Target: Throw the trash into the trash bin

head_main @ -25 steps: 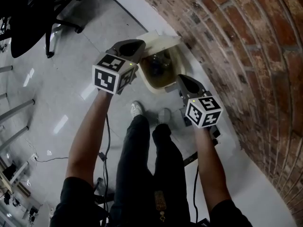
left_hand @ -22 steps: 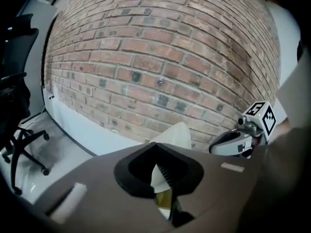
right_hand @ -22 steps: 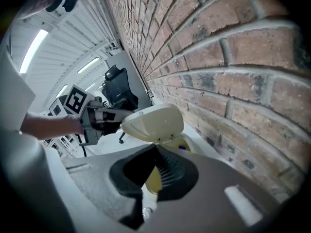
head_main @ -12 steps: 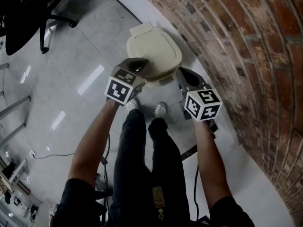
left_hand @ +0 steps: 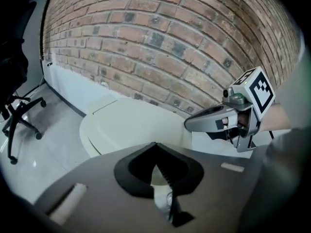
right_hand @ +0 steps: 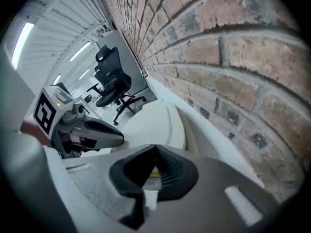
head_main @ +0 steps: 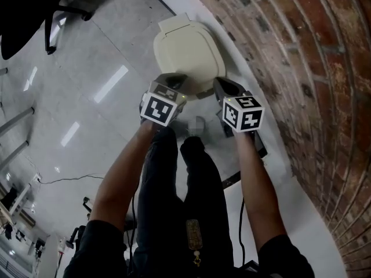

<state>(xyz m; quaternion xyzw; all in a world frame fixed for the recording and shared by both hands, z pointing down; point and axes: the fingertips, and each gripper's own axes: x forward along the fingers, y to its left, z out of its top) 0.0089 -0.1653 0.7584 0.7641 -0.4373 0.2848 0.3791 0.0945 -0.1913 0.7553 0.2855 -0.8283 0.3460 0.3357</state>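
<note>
Closed left tongs (left_hand: 156, 152) with nothing between them, cream trash bin (left_hand: 127, 125) ahead with lid down, right tongs (left_hand: 195, 124) alongside, brick wall (left_hand: 160, 42) behind

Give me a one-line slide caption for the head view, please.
Left gripper and right gripper, both shut and empty, at the front of the closed cream trash bin by a brick wall.

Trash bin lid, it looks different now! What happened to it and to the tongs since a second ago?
The trash bin lid has dropped shut; a second ago it stood open and showed the trash inside. The left tongs and right tongs have sunk lower and now sit by the lid's near edge. Unchanged: both tongs are shut and empty, and the bin stands by the brick wall.
</note>
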